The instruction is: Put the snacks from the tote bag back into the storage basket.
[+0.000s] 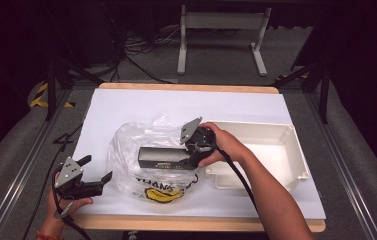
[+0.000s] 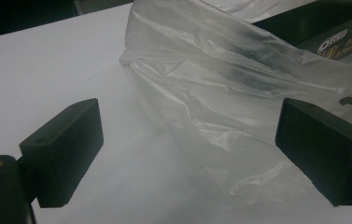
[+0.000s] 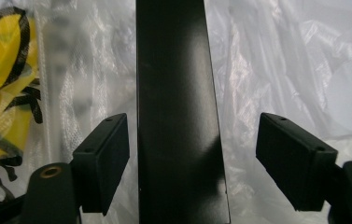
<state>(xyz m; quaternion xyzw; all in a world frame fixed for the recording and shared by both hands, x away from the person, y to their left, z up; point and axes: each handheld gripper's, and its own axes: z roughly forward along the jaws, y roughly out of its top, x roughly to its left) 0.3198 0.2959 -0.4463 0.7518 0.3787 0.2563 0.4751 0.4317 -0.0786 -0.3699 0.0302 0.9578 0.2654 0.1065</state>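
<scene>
Black box (image 1: 163, 158) lying inside the clear plastic bag (image 1: 126, 145) at mid-table, its right end between the jaws of the right gripper (image 1: 194, 159), which stand apart with a gap on each side of the box (image 3: 178, 116), pads not pressing. Left gripper (image 1: 96, 170) near the table's front left edge, jaws wide open on nothing, just beside the bag's crumpled side (image 2: 220, 102). White tray (image 1: 276, 145) right of the bag, all on the white sheet (image 1: 126, 100).
</scene>
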